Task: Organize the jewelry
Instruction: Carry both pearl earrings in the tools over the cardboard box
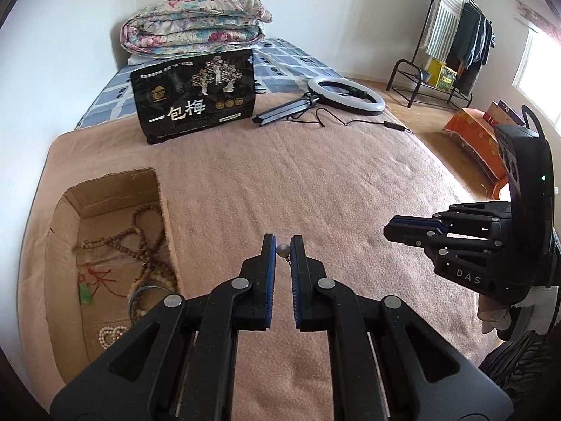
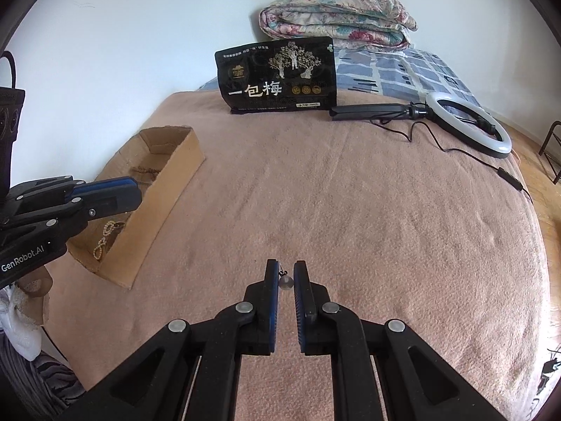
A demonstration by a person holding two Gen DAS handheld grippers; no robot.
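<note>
while both grippers hang over it, the pinkish-brown fleece blanket covers the bed as the working surface. at its far end lie a folded floral quilt, an upright black snack bag with white characters and a white ring light on a folded black tripod, all well apart from the grippers. an open brown cardboard box sits on the blanket at the left, holding brown wooden bead strands, a red cord with a green pendant and a small white pearl bracelet. the left gripper is near the box, its jaws drawn in and clamped on a small grey pearl earring near the tips, above the blanket. the right gripper is likewise nipped on a second small grey pearl earring, also clear of the blanket.
</note>
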